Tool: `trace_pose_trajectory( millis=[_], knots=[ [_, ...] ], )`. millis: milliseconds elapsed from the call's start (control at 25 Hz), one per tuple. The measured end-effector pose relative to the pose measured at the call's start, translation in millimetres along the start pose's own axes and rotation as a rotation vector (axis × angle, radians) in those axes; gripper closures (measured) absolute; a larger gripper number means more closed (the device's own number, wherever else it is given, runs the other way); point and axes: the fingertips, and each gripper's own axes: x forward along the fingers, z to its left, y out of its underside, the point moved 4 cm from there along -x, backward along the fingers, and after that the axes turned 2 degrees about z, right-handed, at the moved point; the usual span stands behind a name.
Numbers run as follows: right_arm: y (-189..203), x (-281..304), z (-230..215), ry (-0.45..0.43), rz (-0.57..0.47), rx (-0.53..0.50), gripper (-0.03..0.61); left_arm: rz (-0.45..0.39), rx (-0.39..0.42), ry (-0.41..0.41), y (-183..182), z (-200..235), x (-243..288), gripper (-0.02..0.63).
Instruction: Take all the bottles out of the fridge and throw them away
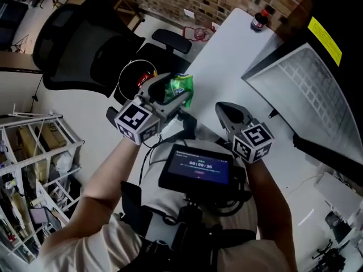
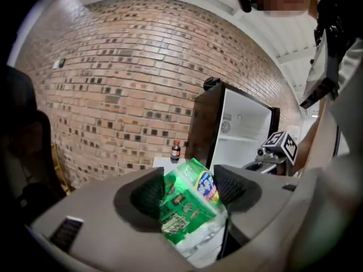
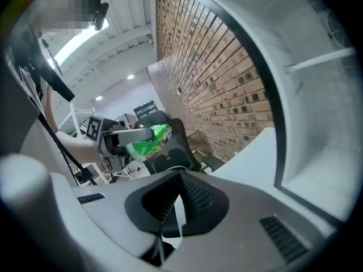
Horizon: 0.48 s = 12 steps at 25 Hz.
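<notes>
A clear plastic bottle with a green label (image 1: 182,88) sits between the jaws of my left gripper (image 1: 176,93), which is shut on it and held above the floor left of the white table (image 1: 238,55). In the left gripper view the bottle (image 2: 190,205) fills the gap between the pads of the left gripper (image 2: 190,187). My right gripper (image 1: 225,109) hovers over the table edge with its jaws shut and nothing in them; its pads (image 3: 195,194) meet at the tip. A small dark bottle with a red cap (image 1: 260,19) stands at the table's far end. The fridge (image 2: 241,130) stands open, its inside white.
A round black bin (image 1: 122,83) with red rubbish in it stands on the floor just beyond the left gripper. A black office chair (image 1: 79,38) is behind it. A white wire rack (image 1: 34,152) stands at the left. The open fridge door (image 1: 309,89) juts out at the right.
</notes>
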Motion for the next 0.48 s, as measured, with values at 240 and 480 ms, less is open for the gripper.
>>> trace_pose_trajectory(
  millis=[240, 480],
  knots=[
    [-10.0, 60.2, 26.4, -0.074, 0.053, -0.035, 0.575, 0.079, -0.108, -0.052, 55.7, 29.3, -25.3, 0.337],
    [-12.4, 109.6, 55.4, -0.129, 0.11, -0.063, 0.575, 0.162, -0.173, -0.167, 114.8, 90.3, -60.6, 0.341]
  ],
)
